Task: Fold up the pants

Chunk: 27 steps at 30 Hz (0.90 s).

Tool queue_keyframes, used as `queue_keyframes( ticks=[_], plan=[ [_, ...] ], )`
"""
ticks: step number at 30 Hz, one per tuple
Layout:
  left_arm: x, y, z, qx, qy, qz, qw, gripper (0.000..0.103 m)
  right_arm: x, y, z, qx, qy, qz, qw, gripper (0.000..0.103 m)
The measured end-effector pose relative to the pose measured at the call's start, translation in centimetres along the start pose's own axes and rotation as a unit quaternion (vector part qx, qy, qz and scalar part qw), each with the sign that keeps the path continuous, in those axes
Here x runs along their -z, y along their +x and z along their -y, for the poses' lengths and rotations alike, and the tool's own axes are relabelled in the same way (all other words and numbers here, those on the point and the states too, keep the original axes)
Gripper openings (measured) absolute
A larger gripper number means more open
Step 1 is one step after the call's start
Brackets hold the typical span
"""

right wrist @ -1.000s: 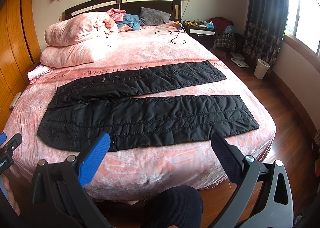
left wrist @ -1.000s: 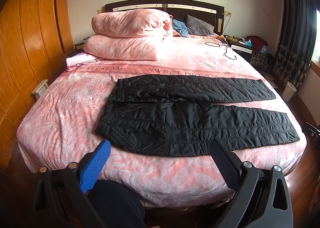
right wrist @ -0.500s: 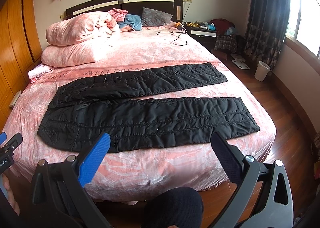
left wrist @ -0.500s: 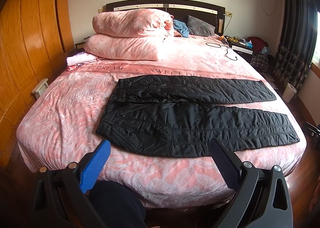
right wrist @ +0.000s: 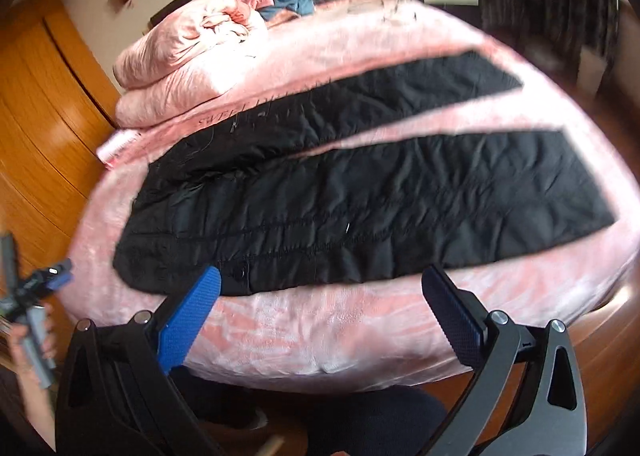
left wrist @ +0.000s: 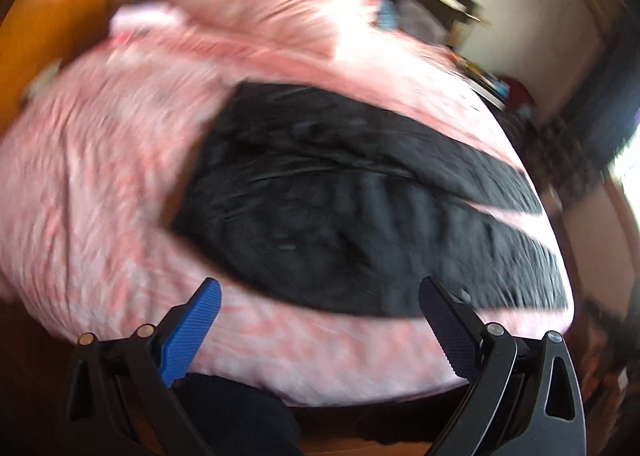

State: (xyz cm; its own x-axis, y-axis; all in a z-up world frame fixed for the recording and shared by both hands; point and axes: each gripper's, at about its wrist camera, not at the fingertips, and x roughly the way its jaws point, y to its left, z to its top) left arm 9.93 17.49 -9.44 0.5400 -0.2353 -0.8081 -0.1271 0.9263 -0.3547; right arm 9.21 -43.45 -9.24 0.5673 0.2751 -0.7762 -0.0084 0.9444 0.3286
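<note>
Black quilted pants (left wrist: pixel 352 215) lie flat on the pink bed, waist to the left, both legs spread apart to the right. They also show in the right wrist view (right wrist: pixel 360 199). My left gripper (left wrist: pixel 320 292) is open and empty, just short of the waist end at the bed's near edge. My right gripper (right wrist: pixel 320 280) is open and empty, at the near edge of the closer leg. Both views are blurred by motion.
The pink bed cover (right wrist: pixel 340 332) hangs over the near edge. Folded pink quilts (right wrist: pixel 188 55) are stacked at the head on the left. A wooden wardrobe (right wrist: pixel 36 115) stands left. The hand holding the left gripper (right wrist: pixel 32 320) shows at lower left.
Both grippers have moved quickly forward and closer to the bed; the pants now fill the views. Both views have tilted and blurred. The pants have not moved.
</note>
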Motion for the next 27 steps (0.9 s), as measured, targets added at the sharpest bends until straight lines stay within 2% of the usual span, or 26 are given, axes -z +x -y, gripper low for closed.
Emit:
queue_keyframes(
  ticks=[1,3,4,6,9,13,17,19,20,23,24,25,26,27],
  plan=[
    [-0.6,1.0,-2.2,0.007,-0.033,-0.005,0.9994,0.099,0.0,1.0,1.6,-0.010,0.013,-0.010,1.000,0.101],
    [-1.5,2.6,-5.5,-0.002,-0.077,0.004,0.9970,0.099,0.1,2.6,4.7,-0.033,0.046,-0.020,0.998,0.101],
    [-2.1,3.8,-7.0,0.008,-0.096,-0.008,0.9953,0.099,0.2,3.2,6.1,-0.043,0.064,-0.024,0.997,0.101],
    [-2.7,6.8,-9.3,0.033,-0.148,-0.054,0.9870,0.099,0.4,4.6,9.0,-0.067,0.111,-0.047,0.990,0.101],
    [-2.7,10.1,-11.6,0.052,-0.207,-0.062,0.9750,0.099,0.8,6.0,13.1,-0.104,0.174,-0.060,0.977,0.101],
    [-2.7,13.1,-11.4,0.064,-0.214,-0.080,0.9716,0.099,1.2,6.1,19.7,-0.119,0.259,-0.055,0.957,0.101],
    [-2.8,14.1,-9.5,0.029,-0.174,-0.083,0.9808,0.099,1.7,3.6,27.8,-0.124,0.352,0.012,0.928,0.101],
    [-3.1,14.0,-8.9,0.019,-0.161,-0.077,0.9838,0.097,1.9,2.7,30.8,-0.116,0.375,0.033,0.919,0.101],
    [-3.1,13.9,-8.7,0.010,-0.158,-0.073,0.9848,0.094,1.9,2.4,32.1,-0.108,0.384,0.043,0.916,0.101],
    [-3.0,14.0,-8.7,-0.028,-0.156,-0.061,0.9854,0.061,1.9,2.4,35.4,-0.124,0.413,0.070,0.900,0.100],
    [-3.0,14.0,-8.8,-0.036,-0.162,-0.054,0.9846,0.054,1.7,2.6,36.0,-0.129,0.416,0.078,0.897,0.100],
    [-3.1,13.9,-9.0,-0.024,-0.173,-0.048,0.9835,0.039,1.4,2.8,36.3,-0.129,0.413,0.084,0.898,0.096],
    [-2.8,13.7,-9.4,0.001,-0.189,-0.044,0.9809,0.023,1.1,3.0,36.5,-0.126,0.407,0.089,0.900,0.074],
    [-2.6,13.5,-9.7,0.014,-0.209,-0.040,0.9771,0.022,0.9,3.5,36.4,-0.122,0.404,0.084,0.903,0.040]
  ],
)
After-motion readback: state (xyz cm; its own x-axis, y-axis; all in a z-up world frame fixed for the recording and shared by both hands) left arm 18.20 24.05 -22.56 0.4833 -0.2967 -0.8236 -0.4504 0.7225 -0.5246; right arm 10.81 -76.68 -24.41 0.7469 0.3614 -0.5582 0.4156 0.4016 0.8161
